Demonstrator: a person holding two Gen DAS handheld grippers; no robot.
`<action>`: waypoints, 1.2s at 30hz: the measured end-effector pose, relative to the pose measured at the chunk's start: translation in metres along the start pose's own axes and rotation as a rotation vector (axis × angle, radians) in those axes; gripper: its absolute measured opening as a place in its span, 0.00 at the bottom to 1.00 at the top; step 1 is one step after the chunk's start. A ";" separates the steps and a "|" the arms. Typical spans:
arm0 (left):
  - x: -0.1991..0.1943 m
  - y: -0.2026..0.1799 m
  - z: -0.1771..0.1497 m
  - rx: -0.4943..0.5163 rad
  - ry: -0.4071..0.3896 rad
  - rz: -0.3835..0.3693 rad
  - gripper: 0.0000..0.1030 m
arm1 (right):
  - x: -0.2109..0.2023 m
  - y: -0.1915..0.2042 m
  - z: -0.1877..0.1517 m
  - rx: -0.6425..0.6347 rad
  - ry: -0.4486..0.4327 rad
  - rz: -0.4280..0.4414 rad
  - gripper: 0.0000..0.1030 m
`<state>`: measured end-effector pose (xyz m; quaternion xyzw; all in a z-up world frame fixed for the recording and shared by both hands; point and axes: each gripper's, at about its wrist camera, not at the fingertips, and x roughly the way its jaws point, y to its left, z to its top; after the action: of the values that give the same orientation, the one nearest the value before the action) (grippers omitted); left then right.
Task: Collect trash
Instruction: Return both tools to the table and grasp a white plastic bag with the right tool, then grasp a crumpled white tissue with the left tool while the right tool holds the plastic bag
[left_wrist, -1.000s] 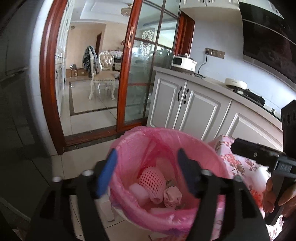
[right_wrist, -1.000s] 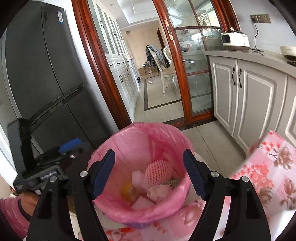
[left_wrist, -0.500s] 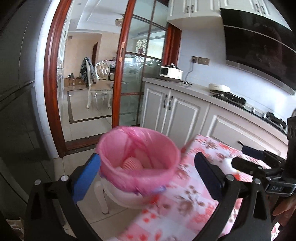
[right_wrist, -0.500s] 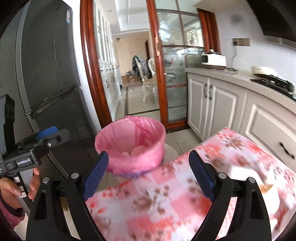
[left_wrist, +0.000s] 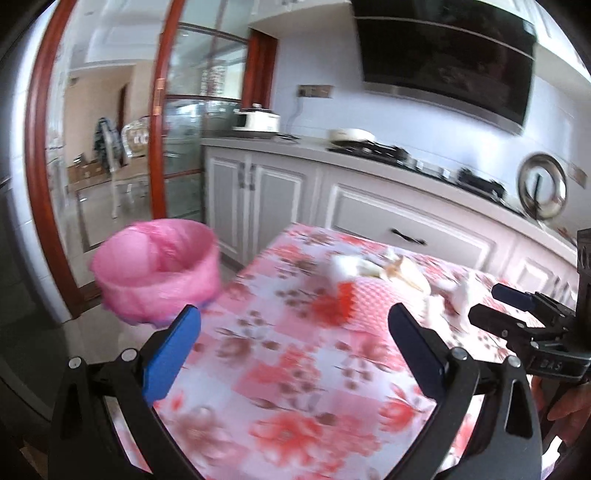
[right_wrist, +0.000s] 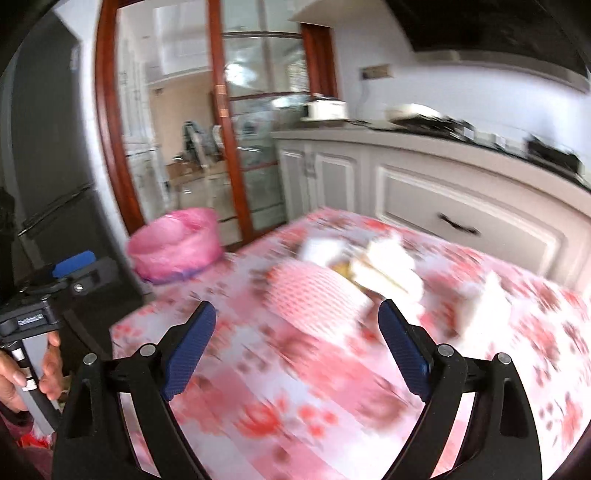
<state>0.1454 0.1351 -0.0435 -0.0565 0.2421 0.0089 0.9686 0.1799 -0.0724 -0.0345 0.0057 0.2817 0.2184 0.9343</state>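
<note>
A bin lined with a pink bag (left_wrist: 157, 269) stands off the table's left end; it also shows in the right wrist view (right_wrist: 175, 248). On the floral tablecloth (left_wrist: 295, 369) lies blurred trash: white crumpled paper (left_wrist: 341, 266), a pink foam net (right_wrist: 314, 295), a white wrapper with chopsticks (right_wrist: 388, 271) and more white paper (right_wrist: 487, 302). My left gripper (left_wrist: 293, 345) is open and empty above the table's near left part. My right gripper (right_wrist: 297, 338) is open and empty, just short of the pink net.
White kitchen cabinets (left_wrist: 280, 199) with a countertop, rice cooker (left_wrist: 258, 120) and stove (left_wrist: 373, 149) run behind the table. A wooden-framed glass door (left_wrist: 162, 122) opens to the left. A dark fridge (right_wrist: 48, 147) stands left of the bin.
Both grippers have swung right, away from above the bin, to over the table. The bin now sits at the far left and the table's trash has come into view.
</note>
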 end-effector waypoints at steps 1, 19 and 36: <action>0.001 -0.009 -0.004 0.009 0.004 -0.011 0.95 | -0.005 -0.012 -0.008 0.016 0.006 -0.027 0.82; 0.070 -0.126 -0.039 0.165 0.103 -0.192 0.95 | 0.015 -0.138 -0.041 0.168 0.070 -0.220 0.82; 0.153 -0.177 -0.046 0.234 0.174 -0.254 0.95 | 0.146 -0.207 0.003 0.208 0.198 -0.216 0.82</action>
<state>0.2667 -0.0471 -0.1375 0.0261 0.3154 -0.1465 0.9372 0.3745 -0.1995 -0.1368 0.0504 0.3924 0.0859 0.9144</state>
